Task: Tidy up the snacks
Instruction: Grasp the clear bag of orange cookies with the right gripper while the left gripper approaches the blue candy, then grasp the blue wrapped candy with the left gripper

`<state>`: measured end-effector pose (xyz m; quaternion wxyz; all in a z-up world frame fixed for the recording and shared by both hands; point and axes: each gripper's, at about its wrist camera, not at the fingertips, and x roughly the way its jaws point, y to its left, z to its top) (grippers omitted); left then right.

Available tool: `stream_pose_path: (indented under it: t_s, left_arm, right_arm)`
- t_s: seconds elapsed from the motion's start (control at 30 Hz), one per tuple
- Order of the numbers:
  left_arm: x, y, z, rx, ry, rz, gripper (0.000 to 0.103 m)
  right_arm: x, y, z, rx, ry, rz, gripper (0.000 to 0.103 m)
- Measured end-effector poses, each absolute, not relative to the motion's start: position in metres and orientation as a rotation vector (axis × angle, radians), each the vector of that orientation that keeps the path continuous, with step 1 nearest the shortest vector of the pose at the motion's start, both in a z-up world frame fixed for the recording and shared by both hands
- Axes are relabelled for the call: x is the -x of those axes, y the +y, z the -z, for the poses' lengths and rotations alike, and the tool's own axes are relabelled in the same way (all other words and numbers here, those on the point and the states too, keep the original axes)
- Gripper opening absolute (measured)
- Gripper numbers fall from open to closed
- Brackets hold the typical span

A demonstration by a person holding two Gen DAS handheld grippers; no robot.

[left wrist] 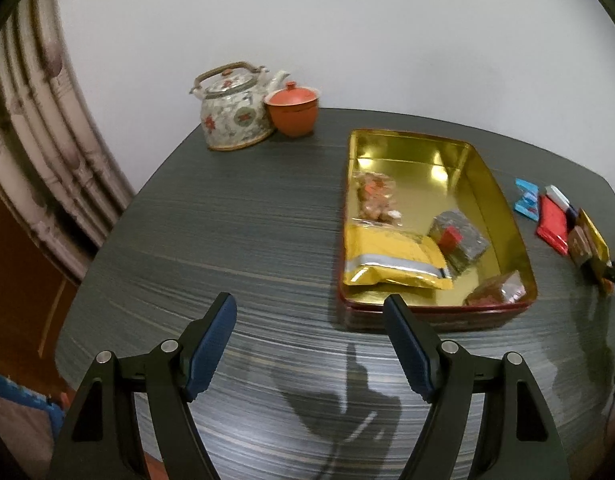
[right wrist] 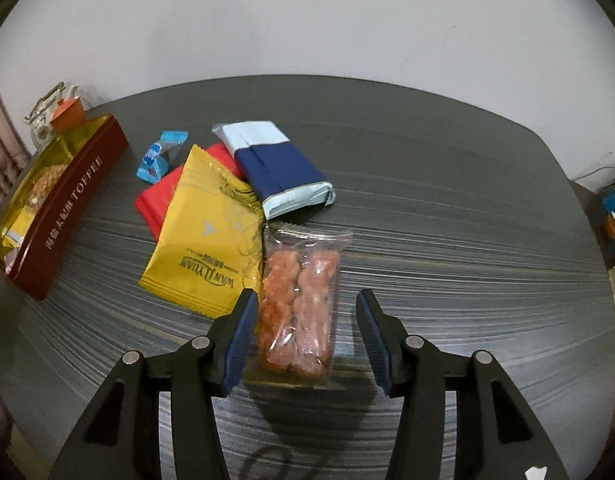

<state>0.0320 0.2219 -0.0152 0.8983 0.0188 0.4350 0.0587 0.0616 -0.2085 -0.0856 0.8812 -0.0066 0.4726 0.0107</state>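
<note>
- Table [right wrist: 447,208], dark and streaked, bearing everything; pale wall behind.
- Toffee tin [left wrist: 503,208], gold inside and red outside, lid off, already holding a yellow pouch [left wrist: 391,260], a clear bag of orange bits, a grey-wrapped block and a reddish packet in the near corner; seen far left from the right wrist view.
- Teapot [left wrist: 235,110] and orange lidded cup [left wrist: 293,110] at the back left, touching each other, well apart from the tin and out of the way.
- Loose pile right of the tin: yellow packet [right wrist: 205,240] lying over a red packet [right wrist: 157,200], blue-and-white pack [right wrist: 275,164] behind them, small blue candy [right wrist: 157,156] nearest the tin.
- Clear bag of orange snacks [right wrist: 299,300] lying flat, long axis running straight away along the fingers, sitting between them; left edge just beside the yellow packet, perhaps touching.
- Right gripper [right wrist: 305,334] spread wide, jaws straddling the clear bag, holding nothing; left pad close to the bag, right pad with a gap.
- Left gripper [left wrist: 309,340] also wide apart and empty, hovering over bare table short of the tin's near wall.
- Likely next: closing across the bag's narrow width, then carrying left to the tin; yellow packet's edge at risk of being pinched along.
</note>
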Motion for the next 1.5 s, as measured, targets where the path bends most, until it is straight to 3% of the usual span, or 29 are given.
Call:
stream_pose_path:
  t_s: [0.63,1.07,1.5]
  left_arm:
    - [-0.077,0.077,0.003,-0.141,0.922,0.153,0.076]
    - [-0.19,0.0,0.04,-0.024,1.056,0.233,0.076]
    - [-0.262,-0.029,0.075,-0.045,1.145,0.192,0.074]
  right_arm:
    - [-0.073,-0.264,0.097,-0.02,0.907,0.078,0.042]
    - [-0.08,-0.27,0.097,-0.037,0.885,0.117,0.042]
    - [-0.079,-0.277,0.096,-0.054,0.884,0.111,0.044]
